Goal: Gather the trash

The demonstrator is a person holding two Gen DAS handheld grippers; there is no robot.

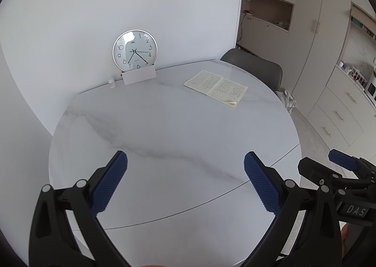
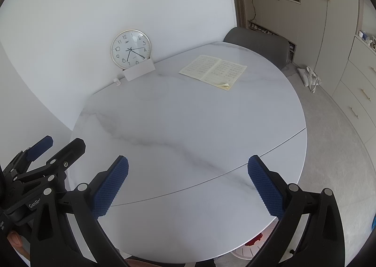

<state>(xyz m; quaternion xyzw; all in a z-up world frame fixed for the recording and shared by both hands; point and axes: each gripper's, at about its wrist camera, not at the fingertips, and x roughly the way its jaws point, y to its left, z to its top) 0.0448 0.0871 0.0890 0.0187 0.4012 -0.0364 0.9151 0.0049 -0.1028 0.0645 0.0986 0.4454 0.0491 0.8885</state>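
My left gripper [image 1: 186, 157] hovers open above the near half of a round white marble table [image 1: 164, 126], its blue pads [image 1: 112, 182] holding nothing. My right gripper [image 2: 188, 161] is open too, over the table's near right part, and nothing is between its fingers. Each gripper shows at the edge of the other's view: the right gripper [image 1: 324, 161] and the left gripper [image 2: 58, 144]. A small white bottle [image 1: 112, 83] stands by the wall at the table's far left. Below the near table edge a white round container [image 2: 249, 250] with something red shows.
A wall clock [image 1: 135, 50] leans on the wall behind a white card [image 1: 139, 76]. An open book [image 1: 215, 85] lies at the far right of the table, with a grey chair [image 1: 256, 64] behind it. A white bag [image 2: 310, 79] lies on the floor by beige cabinets [image 2: 340, 32].
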